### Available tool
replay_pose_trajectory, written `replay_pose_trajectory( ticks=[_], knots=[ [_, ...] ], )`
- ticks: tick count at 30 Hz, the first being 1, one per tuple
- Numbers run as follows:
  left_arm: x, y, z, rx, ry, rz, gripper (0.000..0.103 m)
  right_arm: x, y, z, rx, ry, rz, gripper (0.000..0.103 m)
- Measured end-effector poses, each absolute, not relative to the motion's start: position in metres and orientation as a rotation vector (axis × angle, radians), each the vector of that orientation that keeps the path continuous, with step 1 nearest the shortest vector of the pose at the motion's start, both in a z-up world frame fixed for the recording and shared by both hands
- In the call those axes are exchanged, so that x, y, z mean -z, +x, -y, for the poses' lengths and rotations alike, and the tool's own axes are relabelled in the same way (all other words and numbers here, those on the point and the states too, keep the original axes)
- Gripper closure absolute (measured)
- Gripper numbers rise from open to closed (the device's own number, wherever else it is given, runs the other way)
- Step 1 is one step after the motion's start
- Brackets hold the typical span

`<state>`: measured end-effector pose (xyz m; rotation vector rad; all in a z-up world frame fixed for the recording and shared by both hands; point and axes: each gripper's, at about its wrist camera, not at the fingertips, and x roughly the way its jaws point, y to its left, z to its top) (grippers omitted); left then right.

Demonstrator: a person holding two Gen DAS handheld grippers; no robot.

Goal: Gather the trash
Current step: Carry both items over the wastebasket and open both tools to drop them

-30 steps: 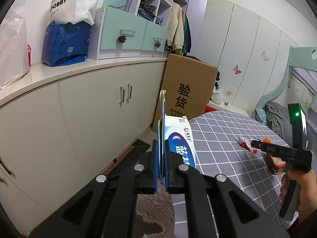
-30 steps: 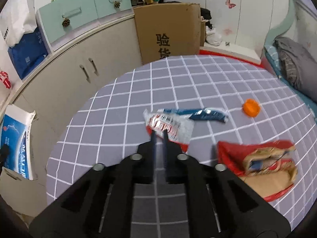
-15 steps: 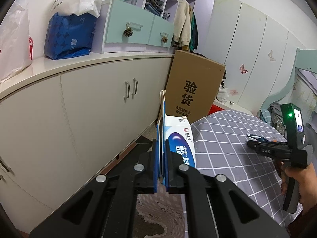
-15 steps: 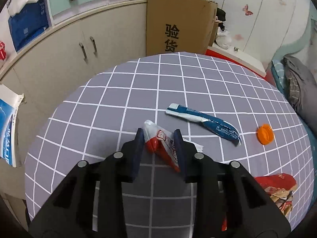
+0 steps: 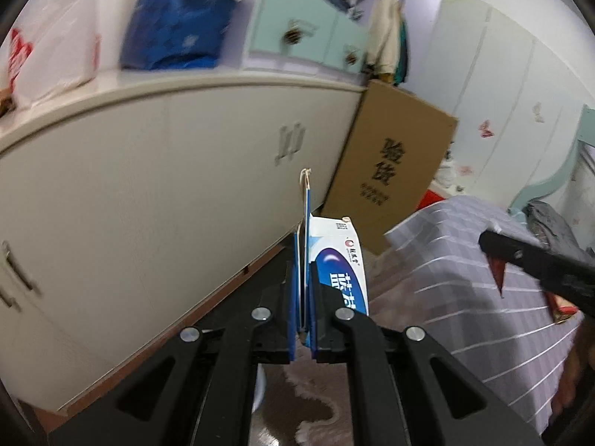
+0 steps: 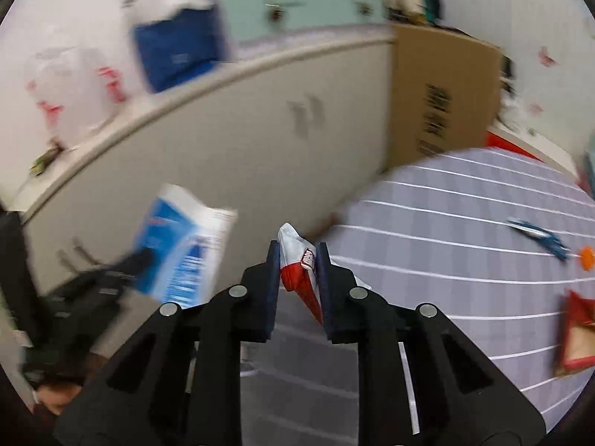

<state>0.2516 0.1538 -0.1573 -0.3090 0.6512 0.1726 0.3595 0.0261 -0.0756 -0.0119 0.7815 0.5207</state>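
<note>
Red-and-white wrapper [image 6: 301, 271] is pinched between the closing jaws of the right gripper [image 6: 297, 278], lifted off the grey checked table [image 6: 465, 260]. It should be carried level into the blue-white paper bag [image 5: 340, 271], clamped by the left gripper [image 5: 302, 297]. Remaining trash on the table is shown only in the right view.

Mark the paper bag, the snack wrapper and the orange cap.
paper bag [image 5: 340, 260], left wrist view, printed side panel.
snack wrapper [image 6: 297, 260], right wrist view, white-and-red part between the pads.
orange cap [image 6: 587, 257], right wrist view, its top.

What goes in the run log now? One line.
left gripper: shut on paper bag | right gripper: closing on wrapper
</note>
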Motion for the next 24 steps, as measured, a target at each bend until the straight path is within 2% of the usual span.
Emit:
replay_pose_trajectory(
  ticks=[3,8,13,16,18,20,22,24],
  knots=[
    [0.180,0.245,-0.183,-0.215,-0.343,-0.713,0.098,0.084,0.343,-0.075,-0.619,-0.007,-0.777,0.084],
    [0.228,0.245,-0.218,-0.283,-0.363,-0.833,0.098,0.141,0.341,-0.139,-0.700,0.043,-0.882,0.084],
    [0.269,0.254,-0.240,-0.309,-0.381,-0.928,0.097,0.208,0.348,-0.166,-0.695,0.088,-0.997,0.084],
    [0.287,0.261,-0.249,-0.294,-0.402,-0.972,0.093,0.227,0.355,-0.168,-0.680,0.124,-1.024,0.084],
    [0.297,0.266,-0.257,-0.286,-0.436,-0.998,0.085,0.236,0.362,-0.170,-0.664,0.149,-1.038,0.084],
    [0.301,0.262,-0.259,-0.303,-0.434,-1.001,0.061,0.242,0.365,-0.175,-0.661,0.162,-1.049,0.084],
    [0.304,0.258,-0.265,-0.330,-0.432,-0.995,0.048,0.248,0.367,-0.177,-0.659,0.180,-1.064,0.084],
    [0.308,0.254,-0.270,-0.331,-0.458,-0.996,0.046,0.253,0.367,-0.174,-0.660,0.182,-1.075,0.084]
  ],
)
